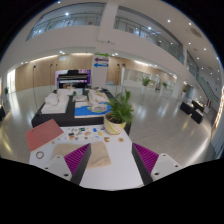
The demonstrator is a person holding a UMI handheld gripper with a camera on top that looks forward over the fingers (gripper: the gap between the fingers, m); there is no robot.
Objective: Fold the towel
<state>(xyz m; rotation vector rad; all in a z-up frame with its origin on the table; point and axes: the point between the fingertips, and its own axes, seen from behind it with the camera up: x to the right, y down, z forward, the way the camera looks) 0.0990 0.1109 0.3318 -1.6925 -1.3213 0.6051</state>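
Observation:
A small beige towel (100, 154) lies folded on the white table (112, 172), just ahead of my gripper (110, 160) and closer to the left finger. The gripper is open, with its magenta pads (146, 157) wide apart and nothing held between them. The towel rests on the table and neither finger touches it.
A red notebook (43, 133) and a small white ring (40, 155) lie to the left on the table. A potted plant (118, 112) stands at the far edge, with small items (85, 127) beside it. Beyond are a black table (70, 108) and an open hall.

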